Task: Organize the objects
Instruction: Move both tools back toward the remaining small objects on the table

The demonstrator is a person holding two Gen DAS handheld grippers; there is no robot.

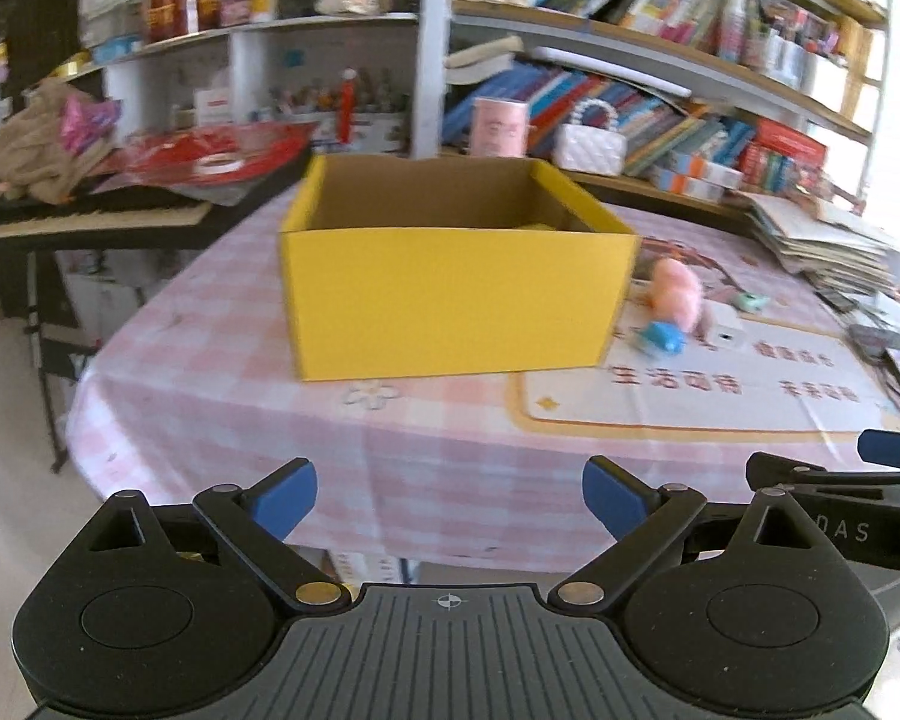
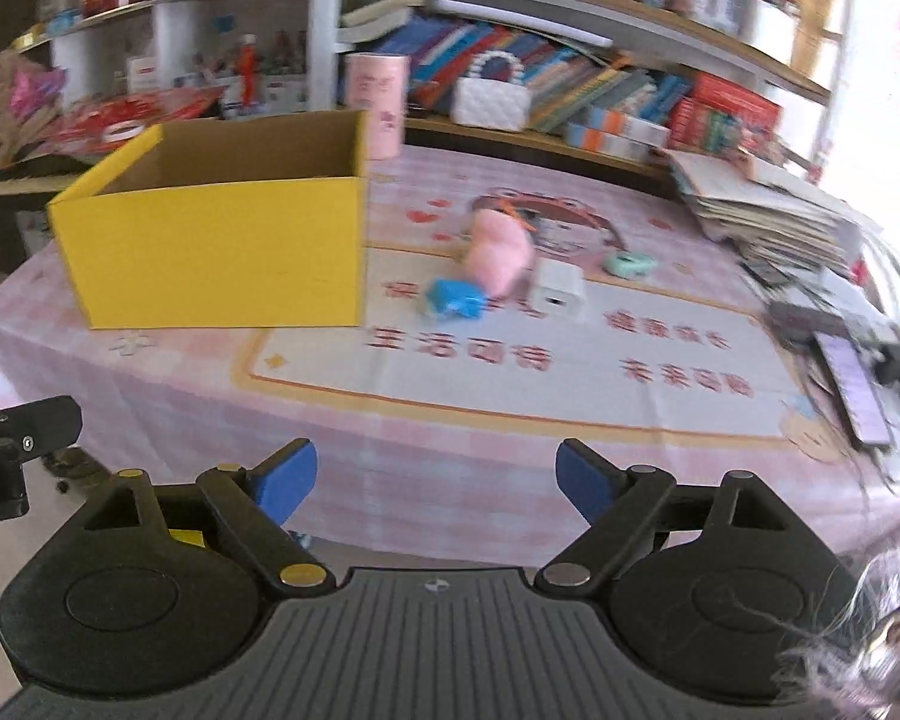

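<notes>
— Bookshelves (image 2: 570, 60) crowd the back, and the tabletop (image 2: 510, 438) is hemmed on its right by stacked papers (image 2: 768, 216). Where's the risk?

— Both tools are spread wide and empty — left tool (image 1: 450, 495), right tool (image 2: 437, 480) — near the tabletop's front edge. The pink toy (image 2: 498, 252), blue toy (image 2: 453, 299) and white block (image 2: 557, 291) huddle just beside the yellow box (image 2: 216, 252), so a grab could knock a neighbour.

— Room?

— Plenty in front.

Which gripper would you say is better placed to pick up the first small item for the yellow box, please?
Probably the right gripper: it is open and faces the blue item and pink toy. The left gripper, also open, faces the yellow box.
</notes>
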